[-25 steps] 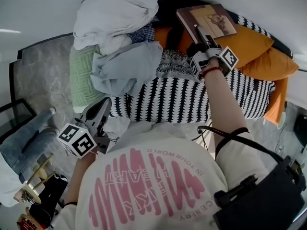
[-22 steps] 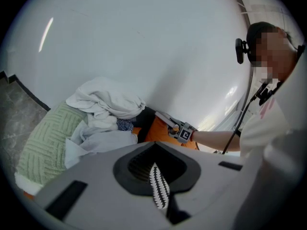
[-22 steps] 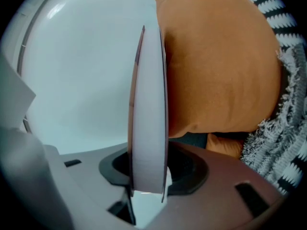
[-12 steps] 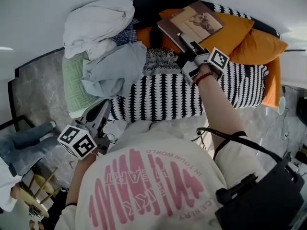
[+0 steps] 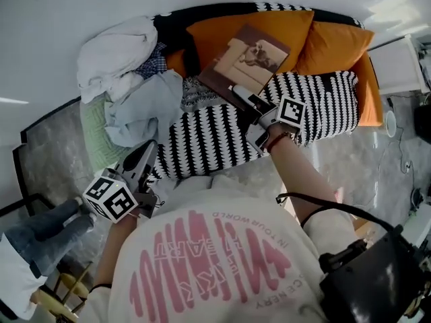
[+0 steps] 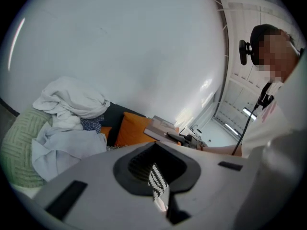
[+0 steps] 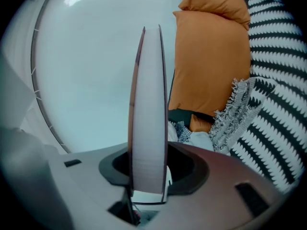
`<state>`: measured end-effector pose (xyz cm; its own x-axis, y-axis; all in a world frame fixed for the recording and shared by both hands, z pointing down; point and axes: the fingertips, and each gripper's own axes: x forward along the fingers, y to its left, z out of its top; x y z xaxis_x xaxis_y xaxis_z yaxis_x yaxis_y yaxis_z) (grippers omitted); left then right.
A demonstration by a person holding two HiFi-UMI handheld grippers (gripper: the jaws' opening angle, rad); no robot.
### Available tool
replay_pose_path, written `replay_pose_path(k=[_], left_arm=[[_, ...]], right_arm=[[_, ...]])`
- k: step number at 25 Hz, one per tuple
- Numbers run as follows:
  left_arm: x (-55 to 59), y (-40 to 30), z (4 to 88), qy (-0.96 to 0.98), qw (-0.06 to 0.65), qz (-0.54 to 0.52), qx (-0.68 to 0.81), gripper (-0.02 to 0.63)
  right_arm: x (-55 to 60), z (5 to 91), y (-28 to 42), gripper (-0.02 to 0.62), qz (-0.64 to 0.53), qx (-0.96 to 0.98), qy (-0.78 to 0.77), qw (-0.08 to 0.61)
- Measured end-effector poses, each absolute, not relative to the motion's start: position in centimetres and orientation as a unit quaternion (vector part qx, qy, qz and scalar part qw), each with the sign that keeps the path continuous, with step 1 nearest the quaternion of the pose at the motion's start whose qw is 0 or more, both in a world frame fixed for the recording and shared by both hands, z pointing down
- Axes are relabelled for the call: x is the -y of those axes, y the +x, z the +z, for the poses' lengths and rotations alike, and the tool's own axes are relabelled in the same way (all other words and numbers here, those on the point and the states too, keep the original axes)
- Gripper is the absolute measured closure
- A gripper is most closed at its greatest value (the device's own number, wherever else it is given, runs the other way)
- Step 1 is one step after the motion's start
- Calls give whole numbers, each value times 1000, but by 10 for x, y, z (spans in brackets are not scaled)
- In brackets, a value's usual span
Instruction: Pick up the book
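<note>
The book point(image 5: 249, 62), brown with a tan cover picture, hangs in the air above the sofa's orange cushions point(image 5: 269, 27), tilted. My right gripper point(image 5: 241, 94) is shut on its near edge. In the right gripper view the book point(image 7: 148, 114) stands on edge between the jaws of the right gripper point(image 7: 148, 183), its pale page block facing the camera. My left gripper point(image 5: 144, 155) hangs low at the left beside the person's body, jaws together and holding nothing. The left gripper view shows the left gripper point(image 6: 159, 198) and, far off, the book point(image 6: 160, 127).
A heap of white, grey and checked clothes point(image 5: 128, 66) lies on the sofa's left end over a green cushion point(image 5: 94, 136). A black-and-white striped blanket point(image 5: 222, 133) covers the seat. A white cabinet point(image 5: 404, 62) stands at the right. A leg in jeans point(image 5: 40, 234) shows at the lower left.
The right gripper has lifted the book off the orange cushion and carried it nearer to the person. The left gripper has stayed near the body, shifting slightly.
</note>
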<state>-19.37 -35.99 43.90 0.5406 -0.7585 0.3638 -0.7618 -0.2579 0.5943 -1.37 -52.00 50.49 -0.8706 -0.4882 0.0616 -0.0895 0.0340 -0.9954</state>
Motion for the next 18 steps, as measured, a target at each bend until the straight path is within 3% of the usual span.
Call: replay_pose_path(k=[18], left_arm=[[299, -87, 406, 853, 335, -17, 399, 600]], right_arm=[[360, 413, 79, 431, -611, -743, -173, 212]])
